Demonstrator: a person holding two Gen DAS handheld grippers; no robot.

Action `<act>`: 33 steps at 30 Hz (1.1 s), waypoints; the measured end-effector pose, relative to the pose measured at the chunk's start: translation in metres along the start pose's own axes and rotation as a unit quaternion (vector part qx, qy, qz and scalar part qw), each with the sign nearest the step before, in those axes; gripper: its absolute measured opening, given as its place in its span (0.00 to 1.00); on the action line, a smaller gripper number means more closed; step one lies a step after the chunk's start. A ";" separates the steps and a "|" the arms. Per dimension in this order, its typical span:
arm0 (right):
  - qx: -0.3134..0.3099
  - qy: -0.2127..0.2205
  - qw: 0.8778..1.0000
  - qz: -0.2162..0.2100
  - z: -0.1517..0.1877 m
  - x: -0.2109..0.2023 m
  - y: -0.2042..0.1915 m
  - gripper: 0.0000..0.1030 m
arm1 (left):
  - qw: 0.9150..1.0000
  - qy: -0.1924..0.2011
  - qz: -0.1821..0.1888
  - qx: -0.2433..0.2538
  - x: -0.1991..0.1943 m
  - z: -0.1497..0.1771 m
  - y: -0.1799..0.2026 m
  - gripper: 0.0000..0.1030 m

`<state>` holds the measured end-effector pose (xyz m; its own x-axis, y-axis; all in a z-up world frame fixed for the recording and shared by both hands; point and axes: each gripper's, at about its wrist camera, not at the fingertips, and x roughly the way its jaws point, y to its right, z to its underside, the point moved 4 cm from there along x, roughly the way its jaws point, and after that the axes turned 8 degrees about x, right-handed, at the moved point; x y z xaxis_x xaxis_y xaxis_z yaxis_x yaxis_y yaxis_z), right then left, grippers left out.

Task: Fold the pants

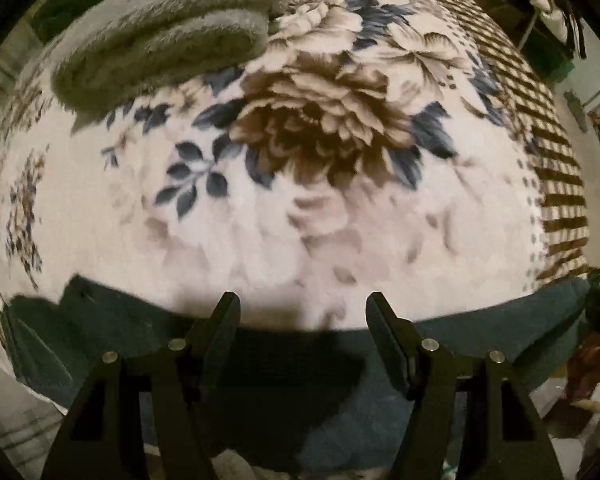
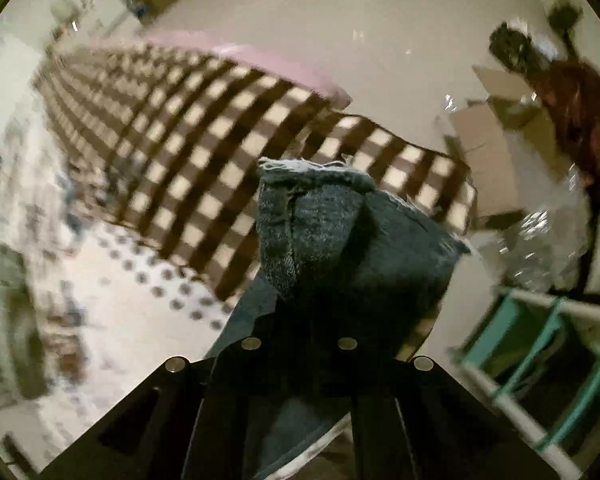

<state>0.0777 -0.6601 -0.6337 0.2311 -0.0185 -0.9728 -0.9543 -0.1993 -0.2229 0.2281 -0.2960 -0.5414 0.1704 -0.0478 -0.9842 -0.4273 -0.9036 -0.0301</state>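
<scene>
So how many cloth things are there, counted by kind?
Jeans: 1
Folded grey fuzzy blanket: 1
Flowery blanket underneath: 1
Total: 3

Dark blue denim pants (image 1: 140,332) spread flat along the near edge of the floral blanket (image 1: 260,220), frayed hem end (image 2: 320,216) bunched and lifted above its checked border

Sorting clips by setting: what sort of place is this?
Probably a bedroom at home: jeans lie on a floral plush blanket that seems to cover a bed, a folded grey fleece sits on it, and cardboard boxes stand on the floor.
</scene>
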 end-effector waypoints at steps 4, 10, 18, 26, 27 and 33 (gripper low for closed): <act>0.002 0.014 0.993 -0.116 0.004 -0.047 0.005 0.08 | 1.000 0.011 0.011 -0.015 -0.015 0.007 0.000 0.61; -0.060 0.068 0.955 -0.283 0.013 -0.124 -0.028 0.08 | 0.998 0.053 0.018 -0.032 -0.043 0.002 0.007 0.61; -0.032 0.030 0.986 -0.161 -0.006 0.000 0.062 0.14 | 0.998 0.046 0.018 -0.026 -0.008 0.015 0.032 0.61; 0.058 0.014 0.987 -0.150 -0.010 0.018 0.092 0.51 | 0.999 0.011 0.038 -0.009 0.012 0.040 0.057 0.61; 0.062 0.015 0.987 -0.146 -0.012 0.017 0.088 0.51 | 0.999 0.007 0.039 -0.006 0.013 0.042 0.059 0.61; 0.013 0.020 0.999 -0.047 -0.011 0.023 0.079 0.05 | 0.999 0.009 0.038 0.009 0.012 0.046 0.068 0.61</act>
<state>0.0092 -0.6872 -0.6728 0.3266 -0.0403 -0.9443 -0.9324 -0.1771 -0.3150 0.1599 -0.3383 -0.5630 0.1534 -0.1247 -0.9803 -0.4551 -0.8894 0.0419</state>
